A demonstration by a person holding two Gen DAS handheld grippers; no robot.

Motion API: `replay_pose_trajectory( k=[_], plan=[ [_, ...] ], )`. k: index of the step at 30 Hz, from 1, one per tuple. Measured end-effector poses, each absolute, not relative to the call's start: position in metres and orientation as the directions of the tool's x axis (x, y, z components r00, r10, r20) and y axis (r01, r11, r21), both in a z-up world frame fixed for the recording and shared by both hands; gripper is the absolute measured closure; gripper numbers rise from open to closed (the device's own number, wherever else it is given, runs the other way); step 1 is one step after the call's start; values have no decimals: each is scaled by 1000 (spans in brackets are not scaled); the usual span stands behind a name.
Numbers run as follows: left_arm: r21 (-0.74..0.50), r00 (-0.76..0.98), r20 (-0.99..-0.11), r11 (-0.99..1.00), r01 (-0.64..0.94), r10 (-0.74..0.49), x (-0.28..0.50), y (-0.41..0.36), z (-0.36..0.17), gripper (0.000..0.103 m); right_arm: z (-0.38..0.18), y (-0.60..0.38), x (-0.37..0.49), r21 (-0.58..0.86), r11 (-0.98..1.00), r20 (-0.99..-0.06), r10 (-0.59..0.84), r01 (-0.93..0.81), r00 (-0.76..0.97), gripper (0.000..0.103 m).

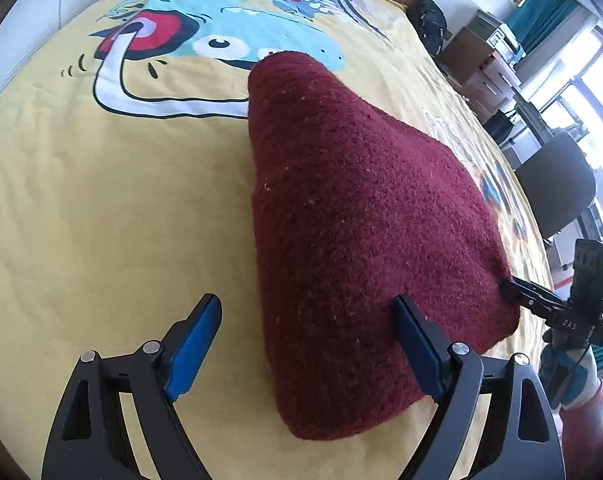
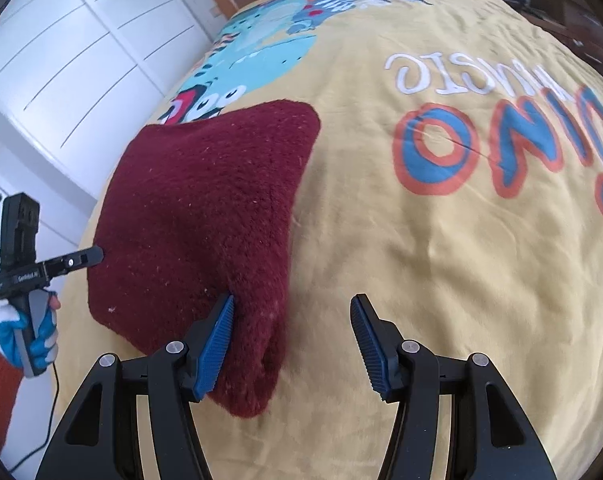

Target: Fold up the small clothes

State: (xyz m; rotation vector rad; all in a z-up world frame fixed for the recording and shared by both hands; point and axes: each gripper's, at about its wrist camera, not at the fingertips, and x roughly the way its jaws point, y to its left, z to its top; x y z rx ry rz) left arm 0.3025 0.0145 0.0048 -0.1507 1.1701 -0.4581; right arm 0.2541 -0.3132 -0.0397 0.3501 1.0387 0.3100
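Garment: a dark red knitted piece [image 1: 365,216] lies flat on the yellow printed bedspread [image 1: 101,208], already doubled over, to judge by its thick rounded near edge; what kind of garment it is I cannot tell.
Left claw [image 1: 305,336]: fingers spread wide, holding nothing; the near left corner of the red piece sits in the gap between them, the right finger [image 1: 415,344] over the fabric, the left one over bare bedspread.
Right claw [image 2: 293,340]: likewise wide open and empty, straddling the near right corner; its left finger [image 2: 217,344] lies against or just above the knit, its right finger over the bedspread.
Hands: the other gripper shows in each view, held by a gloved hand [image 2: 25,332], its tip touching or just beside the side edge of the cloth.
Step in hand: probably lining up on the two near corners for another fold, or just letting go after one; the frames do not settle which.
Next move: if a fold remains, both claws must close on their corners together, lift evenly and carry the edge across to the far side.
Risk: thick layers could slip from a shallow pinch.
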Motion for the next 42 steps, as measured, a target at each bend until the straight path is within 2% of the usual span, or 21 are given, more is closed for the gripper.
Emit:
replay_pose_trajectory(
  k=[5,8,11,18,32,42],
  plan=[
    [-324,317,-862,911,256,-396,293,20,11,20,-52,-319,248,418,908,-800,365,6,477,43],
    [-307,339,-864,923,233,-373,287,19,16,20,-60,-313,249,370,927,-834,306,55,460,39],
    [-263,382,-862,938,224,-333,274,18,25,20,-50,-313,242,370,925,-825,287,82,486,39],
    [-219,436,-852,954,202,-288,232,22,44,20,-20,-312,213,332,940,-814,245,76,527,38],
    [-132,555,-803,973,188,-216,132,19,88,20,26,-290,97,277,959,-761,184,55,623,34],
    [-94,602,-780,984,154,-169,74,25,84,10,46,-260,29,203,978,-723,123,38,680,26]
  ],
)
